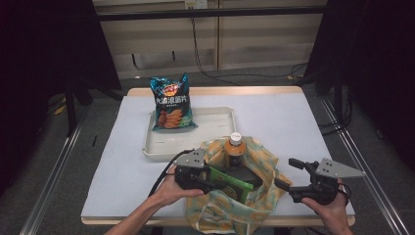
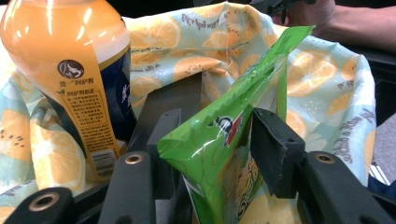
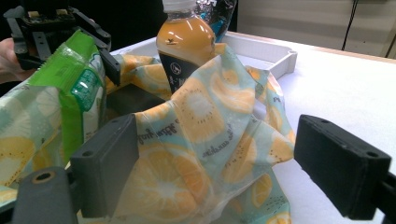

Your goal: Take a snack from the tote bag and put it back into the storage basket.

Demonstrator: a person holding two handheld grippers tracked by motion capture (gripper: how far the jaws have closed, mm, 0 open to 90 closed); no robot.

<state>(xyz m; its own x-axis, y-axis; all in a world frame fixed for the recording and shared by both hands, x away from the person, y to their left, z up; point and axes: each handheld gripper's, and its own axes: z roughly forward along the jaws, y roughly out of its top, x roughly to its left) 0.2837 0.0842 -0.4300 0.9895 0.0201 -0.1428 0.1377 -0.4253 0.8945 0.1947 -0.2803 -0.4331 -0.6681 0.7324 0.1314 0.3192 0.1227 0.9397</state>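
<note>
Green snack packet [image 2: 219, 154] clamped between left gripper [image 1: 205, 185] jaws inside fruit-print bag [image 1: 254, 205], near surface's front edge; right gripper [image 1: 285, 175] jaws apart.

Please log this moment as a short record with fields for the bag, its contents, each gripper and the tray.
bag: lemon-print bag, mouth open
contents: orange bottle upright; green packet sticking out
left gripper: jaws either side of the green packet; grip unclear
right gripper: open at the bag's edge
tray: white, with a blue chip bag on its far-left corner
</note>
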